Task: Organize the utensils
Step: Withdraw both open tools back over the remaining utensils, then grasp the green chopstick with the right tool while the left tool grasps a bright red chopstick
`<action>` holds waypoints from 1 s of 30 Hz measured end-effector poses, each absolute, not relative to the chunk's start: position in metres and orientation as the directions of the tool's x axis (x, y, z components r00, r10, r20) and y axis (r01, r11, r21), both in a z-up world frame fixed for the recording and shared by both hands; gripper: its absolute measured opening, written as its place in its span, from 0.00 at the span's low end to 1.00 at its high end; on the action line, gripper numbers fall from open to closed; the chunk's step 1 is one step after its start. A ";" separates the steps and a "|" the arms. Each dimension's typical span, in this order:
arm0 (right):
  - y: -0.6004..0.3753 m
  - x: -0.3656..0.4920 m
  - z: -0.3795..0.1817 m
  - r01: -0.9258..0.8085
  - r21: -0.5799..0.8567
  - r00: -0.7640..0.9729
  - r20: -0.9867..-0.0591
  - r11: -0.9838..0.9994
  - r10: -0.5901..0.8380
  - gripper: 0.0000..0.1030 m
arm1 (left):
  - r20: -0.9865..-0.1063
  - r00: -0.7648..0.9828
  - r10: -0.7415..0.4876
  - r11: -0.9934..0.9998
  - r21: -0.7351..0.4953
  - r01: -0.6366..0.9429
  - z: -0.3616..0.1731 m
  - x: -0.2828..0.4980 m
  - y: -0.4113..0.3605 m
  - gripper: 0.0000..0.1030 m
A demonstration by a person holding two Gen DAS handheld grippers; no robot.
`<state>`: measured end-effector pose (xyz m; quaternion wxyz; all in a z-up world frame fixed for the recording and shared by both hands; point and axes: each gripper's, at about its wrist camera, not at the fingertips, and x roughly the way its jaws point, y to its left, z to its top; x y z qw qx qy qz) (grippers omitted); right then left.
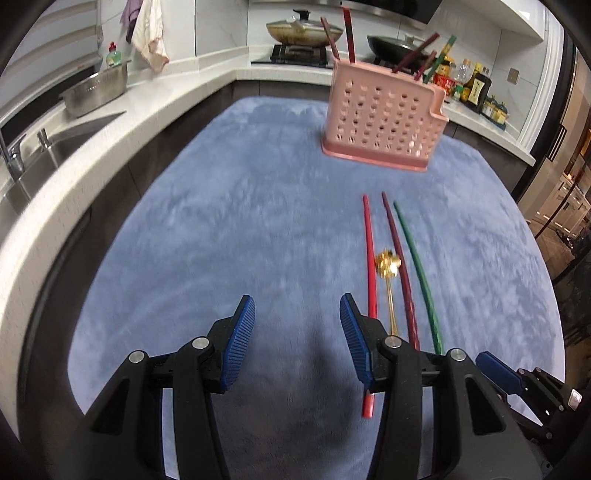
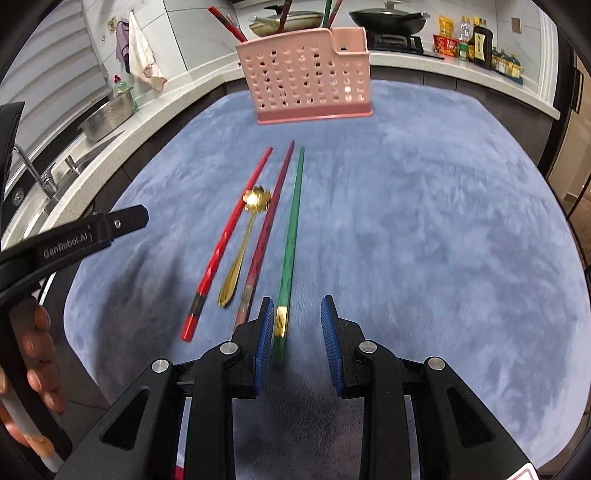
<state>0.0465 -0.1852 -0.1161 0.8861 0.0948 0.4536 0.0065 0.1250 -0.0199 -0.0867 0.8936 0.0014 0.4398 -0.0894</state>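
Observation:
A pink perforated utensil holder (image 1: 382, 123) (image 2: 308, 75) stands at the far side of the blue cloth, with several chopsticks standing in it. On the cloth lie a red chopstick (image 1: 370, 266) (image 2: 231, 236), a gold spoon (image 1: 388, 273) (image 2: 243, 236), a maroon chopstick (image 1: 400, 266) (image 2: 267, 225) and a green chopstick (image 1: 417, 269) (image 2: 291, 236), side by side. My left gripper (image 1: 297, 314) is open and empty, just left of the red chopstick. My right gripper (image 2: 297, 314) is open, with the green chopstick's near end between its fingers, beside the left pad (image 2: 266, 325).
The blue cloth (image 1: 229, 236) (image 2: 424, 229) covers the table. A white counter with a sink (image 1: 33, 162), a steel colander (image 1: 96, 90) and a stove with pans (image 1: 303, 31) runs behind. Bottles (image 2: 480, 42) stand at the right. The left gripper's body (image 2: 74, 236) shows at the left.

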 end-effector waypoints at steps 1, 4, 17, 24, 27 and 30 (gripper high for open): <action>-0.185 0.046 -0.118 0.074 0.174 0.585 -0.805 0.982 0.099 0.26 | -0.791 0.590 -0.162 0.983 -0.081 0.162 -0.090 0.123 -0.021 0.44; -0.184 0.046 -0.122 0.070 0.179 0.580 -0.808 0.981 0.106 0.26 | -0.800 0.575 -0.171 0.982 -0.089 0.167 -0.097 0.118 -0.021 0.44; -0.173 0.049 -0.135 0.052 0.143 0.565 -0.820 0.988 0.089 0.14 | -0.833 0.519 -0.191 0.977 -0.109 0.185 -0.119 0.103 -0.025 0.44; -0.173 0.045 -0.136 0.050 0.101 0.575 -0.816 0.994 0.054 0.07 | -0.840 0.499 -0.211 0.970 -0.118 0.213 -0.123 0.097 -0.032 0.44; -0.180 0.042 -0.136 0.069 0.116 0.576 -0.816 0.991 0.055 0.07 | -0.846 0.487 -0.219 0.967 -0.121 0.224 -0.126 0.095 -0.036 0.44; -0.188 0.039 -0.135 0.093 0.133 0.575 -0.816 0.987 0.055 0.07 | -0.849 0.478 -0.227 0.964 -0.127 0.233 -0.128 0.094 -0.040 0.46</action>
